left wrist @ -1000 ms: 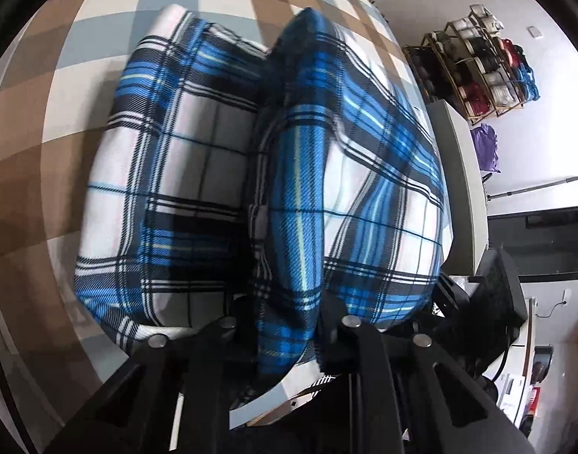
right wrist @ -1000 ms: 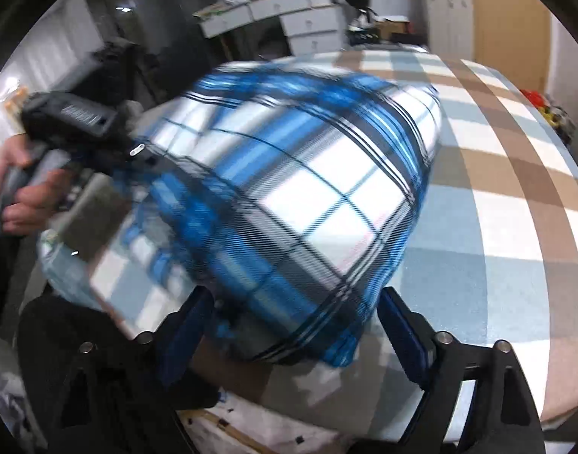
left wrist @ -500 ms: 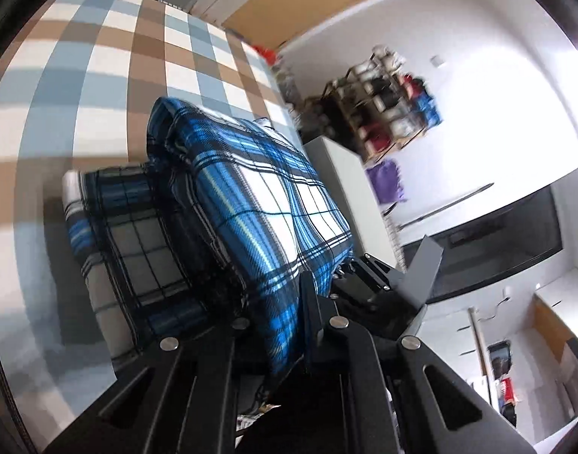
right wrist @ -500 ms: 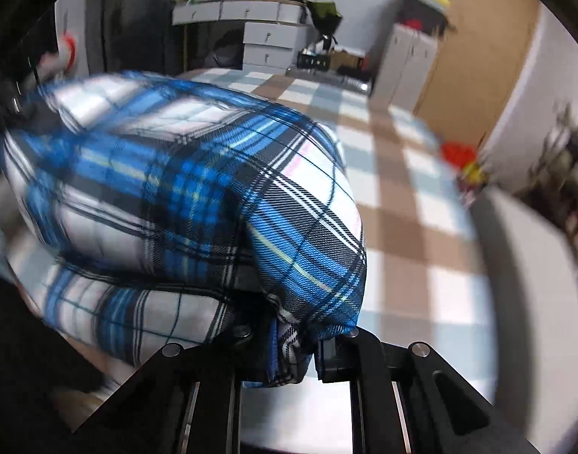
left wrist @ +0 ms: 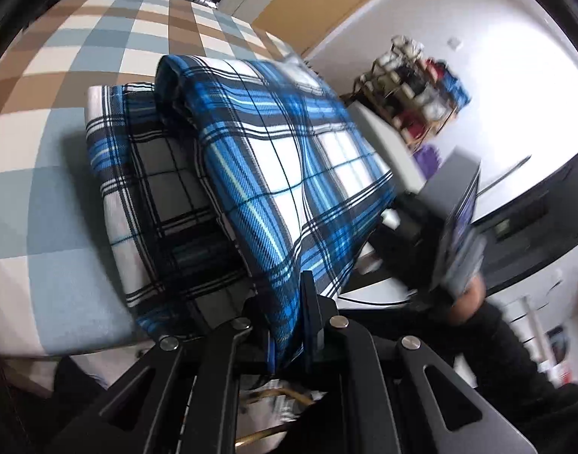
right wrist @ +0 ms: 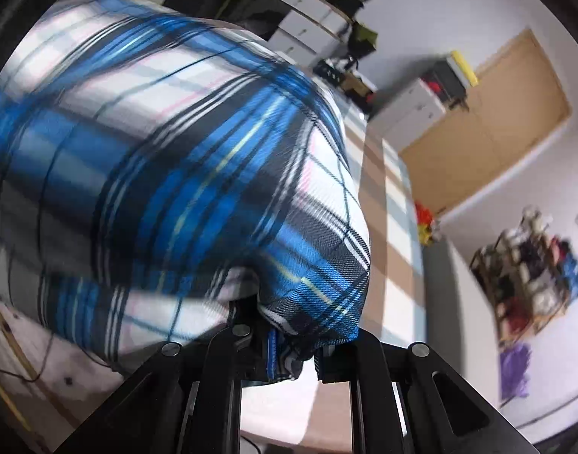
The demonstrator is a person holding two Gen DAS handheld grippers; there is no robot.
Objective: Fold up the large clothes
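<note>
**Both grippers clamped on a blue plaid garment above a checked table**

In the left wrist view, the checked table [left wrist: 54,174] fills the left side, its cover a pattern of brown, pale blue and cream squares running to the far edge. On it lies the lower part of the plaid garment [left wrist: 273,174], a blue, black and white cloth folded into thick layers; a flatter, shaded layer rests on the table at the left, and a brighter upper layer rises over it toward the right. The near edge of that upper layer runs down into the left gripper [left wrist: 287,325], whose two black fingers are closed tight on the fabric with cloth bunched between them. To the right, past the table, stands a white cabinet [left wrist: 387,143], and farther off against the white wall a shelf rack [left wrist: 413,90] holds coloured items. At the near right, a blurred hand [left wrist: 466,299] grips a dark tool body.

In the right wrist view, the garment [right wrist: 168,189] bulges across the left and centre, much of it smeared by motion. Its near corner hangs into the right gripper [right wrist: 292,355], whose fingers are drawn nearly together and pinch a fold of cloth. Right of the garment, a strip of the table [right wrist: 394,234] shows, then a wooden door [right wrist: 493,128] on the far wall and the blurred rack [right wrist: 530,280] at the right.
</note>
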